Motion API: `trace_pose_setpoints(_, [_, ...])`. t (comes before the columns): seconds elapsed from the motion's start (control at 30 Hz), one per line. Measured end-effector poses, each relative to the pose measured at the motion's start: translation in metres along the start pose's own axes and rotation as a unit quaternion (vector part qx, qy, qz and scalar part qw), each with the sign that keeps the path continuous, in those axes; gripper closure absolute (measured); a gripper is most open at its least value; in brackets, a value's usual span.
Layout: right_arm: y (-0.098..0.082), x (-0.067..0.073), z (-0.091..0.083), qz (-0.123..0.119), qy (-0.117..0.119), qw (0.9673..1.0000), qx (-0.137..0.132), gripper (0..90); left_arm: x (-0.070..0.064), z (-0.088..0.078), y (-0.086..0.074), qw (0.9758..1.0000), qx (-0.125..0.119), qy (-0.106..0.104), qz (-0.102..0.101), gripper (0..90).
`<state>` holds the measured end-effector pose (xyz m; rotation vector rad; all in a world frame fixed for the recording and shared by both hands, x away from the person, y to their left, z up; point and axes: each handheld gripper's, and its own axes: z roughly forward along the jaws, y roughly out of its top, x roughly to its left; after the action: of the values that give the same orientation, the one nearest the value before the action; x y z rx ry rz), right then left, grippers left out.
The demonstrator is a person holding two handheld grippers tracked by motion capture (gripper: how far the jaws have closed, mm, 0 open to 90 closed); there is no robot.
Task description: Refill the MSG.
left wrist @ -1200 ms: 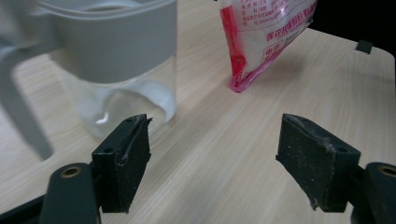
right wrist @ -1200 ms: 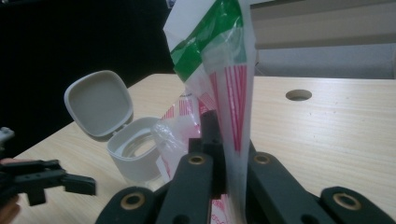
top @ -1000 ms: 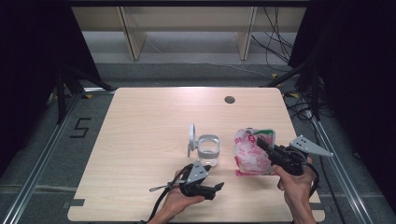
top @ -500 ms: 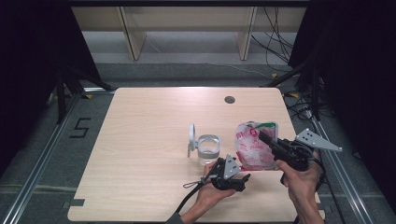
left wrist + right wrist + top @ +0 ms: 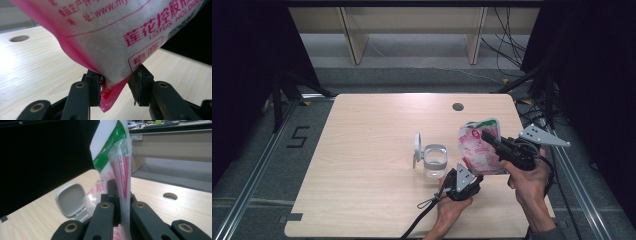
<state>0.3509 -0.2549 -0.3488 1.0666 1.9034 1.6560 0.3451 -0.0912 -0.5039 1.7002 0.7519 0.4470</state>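
You are working over a pale wooden surface (image 5: 362, 165) with rounded corners, and a small round hole (image 5: 457, 106) is showing near its far right edge. A clear jar (image 5: 434, 161) is standing directly on it right of the middle, its hinged grey lid (image 5: 417, 146) swinging open to the left.

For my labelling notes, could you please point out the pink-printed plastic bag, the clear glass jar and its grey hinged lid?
pink-printed plastic bag (image 5: 476, 145), high view, printed front.
clear glass jar (image 5: 435, 162), high view, side wall.
grey hinged lid (image 5: 70, 199), right gripper view, flat face.
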Motion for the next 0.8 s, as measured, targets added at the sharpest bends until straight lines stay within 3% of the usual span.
trace_pose_setpoints(0.1, [0.008,0.002,0.009,-0.01,0.0,0.9999,0.013,90.0,0.0,0.0,-0.001,0.9997,-0.008,0.008,-0.023,64.8])
trace_pose_setpoints(0.13, [0.01,0.001,0.012,-0.025,0.0,0.9996,0.016,90.0,0.0,0.0,-0.002,0.9995,-0.01,0.009,-0.03,64.8])
trace_pose_setpoints(0.17, [0.01,0.003,0.014,-0.016,0.0,0.9996,0.021,90.0,0.001,-0.001,-0.002,0.9995,-0.009,0.012,-0.029,64.8])
trace_pose_setpoints(0.23, [0.01,0.004,0.022,-0.028,0.003,0.9992,0.028,90.0,0.004,-0.003,-0.006,0.9993,-0.012,0.013,-0.034,65.2])
trace_pose_setpoints(0.37, [0.008,0.006,0.03,-0.018,0.013,0.9992,0.034,90.0,0.01,-0.006,-0.009,0.9993,-0.01,0.019,-0.031,65.3])
trace_pose_setpoints(0.63, [0.011,0.009,0.041,-0.023,0.015,0.9987,0.044,90.0,0.014,-0.005,-0.01,0.9992,-0.026,0.006,-0.029,66.2])
trace_pose_setpoints(0.7, [0.014,0.01,0.043,-0.014,0.015,0.9988,0.045,90.0,0.014,-0.007,-0.008,0.9993,-0.024,0.012,-0.026,66.3])
trace_pose_setpoints(0.8, [0.016,0.008,0.048,-0.018,0.018,0.9985,0.048,90.0,0.016,-0.006,-0.009,0.999,-0.033,-0.002,-0.031,66.8])
